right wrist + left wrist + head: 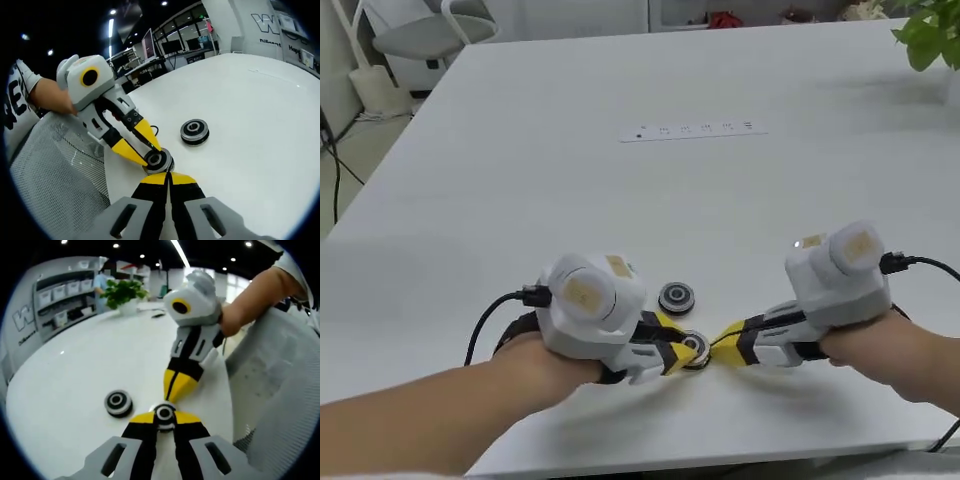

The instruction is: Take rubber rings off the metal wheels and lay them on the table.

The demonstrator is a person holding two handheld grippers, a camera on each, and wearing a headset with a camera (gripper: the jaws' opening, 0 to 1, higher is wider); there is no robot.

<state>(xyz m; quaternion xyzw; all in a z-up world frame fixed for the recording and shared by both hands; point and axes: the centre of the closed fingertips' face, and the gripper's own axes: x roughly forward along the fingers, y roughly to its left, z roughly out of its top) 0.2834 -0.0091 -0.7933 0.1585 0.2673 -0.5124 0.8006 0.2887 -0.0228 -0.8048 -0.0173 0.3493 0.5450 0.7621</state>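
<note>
**Slipping off the rubber, close to the table's edge**

My left gripper is pinching the small metal wheel between its yellow tips, low over the white table and near its front edge. My right gripper meets it head-on, jaws pressed together, tips touching the wheel's rim. I cannot tell whether they have any of the black rubber ring caught between them.

That is my main worry. If I pull with the right and hold only a sliver of the rubber, or none, I expect the tips to skid off and the ring to snap back.

The left grip spans little of a round part, so a hard tug could twist the wheel out; from there it might roll off the near edge. The second wheel lies just beyond, and a jerk could knock it.
</note>
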